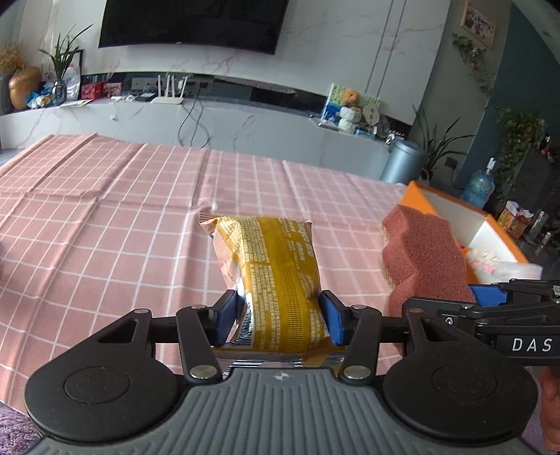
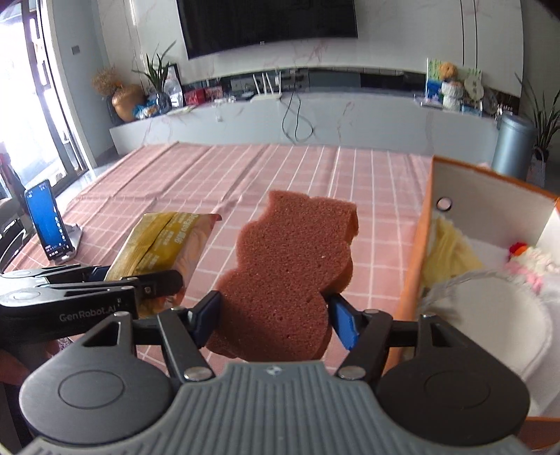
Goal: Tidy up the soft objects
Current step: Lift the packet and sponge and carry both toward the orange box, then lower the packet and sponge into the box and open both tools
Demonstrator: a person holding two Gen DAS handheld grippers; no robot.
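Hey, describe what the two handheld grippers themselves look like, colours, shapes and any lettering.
The left gripper and the right gripper look alike: black linkage arms with silver pivot pins, blue finger pads, two round black discs at the base, and a ribbed grey housing between them. The left one's side reads "GenRobot.AI"; the right one's shows "DAS". No cables or sleeves show.

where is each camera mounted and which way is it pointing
Left wrist: sits on the left gripper, looking forward and down over the pink checked tablecloth; its fingers clamp a yellow snack packet; the right gripper enters at the right edge.
Right wrist: sits on the right gripper, clamping a brown sponge, with the orange box to its right.
Shared: packet, sponge, box, tablecloth, television.
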